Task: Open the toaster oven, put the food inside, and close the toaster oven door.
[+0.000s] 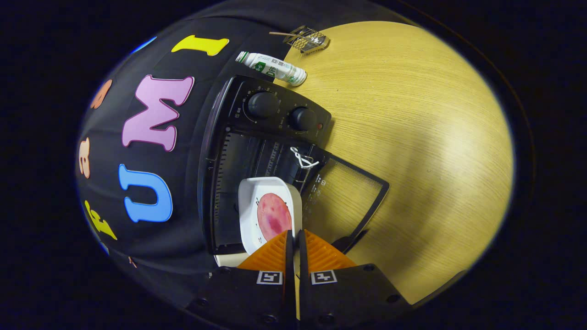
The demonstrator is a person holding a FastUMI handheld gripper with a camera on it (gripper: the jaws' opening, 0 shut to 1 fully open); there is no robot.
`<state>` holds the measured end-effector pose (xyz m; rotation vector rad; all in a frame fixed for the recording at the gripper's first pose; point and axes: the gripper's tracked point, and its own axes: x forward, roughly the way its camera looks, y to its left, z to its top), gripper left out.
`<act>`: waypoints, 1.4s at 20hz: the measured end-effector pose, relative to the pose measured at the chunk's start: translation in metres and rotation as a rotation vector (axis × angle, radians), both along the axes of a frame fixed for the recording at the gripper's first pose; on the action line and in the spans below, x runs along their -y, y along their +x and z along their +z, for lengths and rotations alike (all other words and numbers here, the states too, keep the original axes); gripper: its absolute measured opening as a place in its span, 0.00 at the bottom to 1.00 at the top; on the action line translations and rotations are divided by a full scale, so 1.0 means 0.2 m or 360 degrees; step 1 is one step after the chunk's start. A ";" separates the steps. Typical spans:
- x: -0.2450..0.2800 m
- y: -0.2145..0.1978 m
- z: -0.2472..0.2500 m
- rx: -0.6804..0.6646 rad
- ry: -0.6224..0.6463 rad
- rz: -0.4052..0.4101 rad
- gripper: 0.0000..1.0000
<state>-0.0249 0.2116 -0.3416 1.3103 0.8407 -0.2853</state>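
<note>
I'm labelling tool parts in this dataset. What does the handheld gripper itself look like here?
The gripper has two wedge-shaped fingers with ribbed faces, tapering toward their tips. Behind them sits a black, blocky body with small round screw heads. Each side carries a square black-and-white fiducial marker near the finger base. No cables, hand or sleeve are visible.

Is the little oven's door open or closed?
Open. The toaster oven door hangs swung out over the wooden table, and the fingers pinch the plate.

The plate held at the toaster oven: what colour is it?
White, seen in the gripper view: the plate carries a pink slice of food, and the gripper is shut on its rim.
</note>
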 end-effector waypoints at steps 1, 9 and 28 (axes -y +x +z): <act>-0.01 0.04 -0.01 -0.0010 -0.0004 -0.0064 0.08; -0.14 0.25 -0.09 -0.0132 0.0034 -0.0365 0.08; -0.19 0.18 -0.07 -0.0077 -0.0027 -0.0013 0.97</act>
